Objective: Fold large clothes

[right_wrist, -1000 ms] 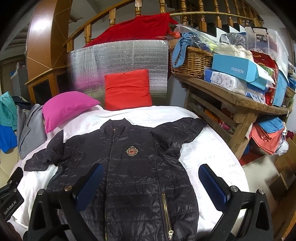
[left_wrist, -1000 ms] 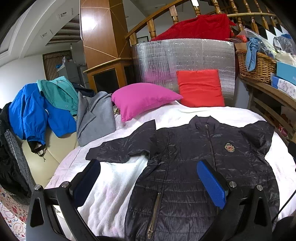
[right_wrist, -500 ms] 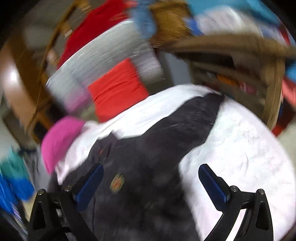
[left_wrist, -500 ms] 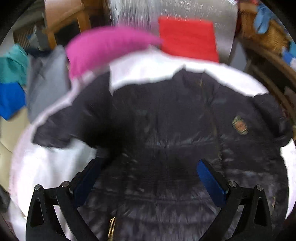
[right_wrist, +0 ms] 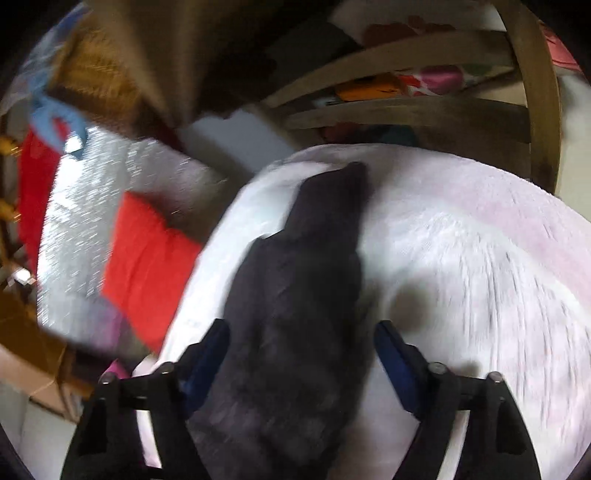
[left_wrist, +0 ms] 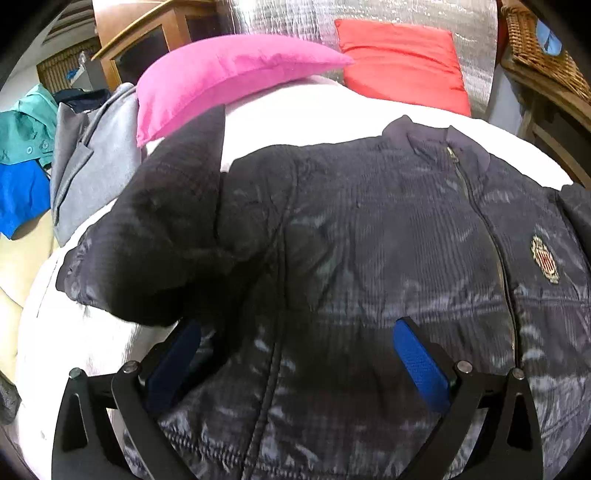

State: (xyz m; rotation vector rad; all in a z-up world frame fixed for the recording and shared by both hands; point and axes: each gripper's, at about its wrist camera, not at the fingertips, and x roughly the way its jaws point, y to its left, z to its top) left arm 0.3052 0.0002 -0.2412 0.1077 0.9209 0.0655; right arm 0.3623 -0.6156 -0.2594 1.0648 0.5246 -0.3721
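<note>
A black quilted jacket (left_wrist: 369, 240) lies front up and zipped on a white bed cover (left_wrist: 314, 114). Its left sleeve (left_wrist: 159, 229) juts toward the pink pillow. My left gripper (left_wrist: 295, 354) hangs open low over the jacket's body beside that sleeve's armpit, with nothing pinched. In the blurred right wrist view the other sleeve (right_wrist: 306, 280) runs up between the fingers of my right gripper (right_wrist: 301, 354). Its jaws are closing around the sleeve, and a gap still shows at the right pad (right_wrist: 395, 358). The sleeve's cuff (right_wrist: 351, 173) points at the bed's far edge.
A pink pillow (left_wrist: 229, 77) and a red pillow (left_wrist: 402, 62) lean on a silver foil sheet (left_wrist: 295, 18) at the head of the bed. Grey, teal and blue garments (left_wrist: 85, 155) pile up at the left. A wooden table (right_wrist: 406, 110) with a wicker basket (left_wrist: 546, 55) stands at the right.
Both grippers have dropped closer to the jacket. The left one moved in over the left shoulder. The right one rolled and swung out over the right sleeve, and its jaws have narrowed.
</note>
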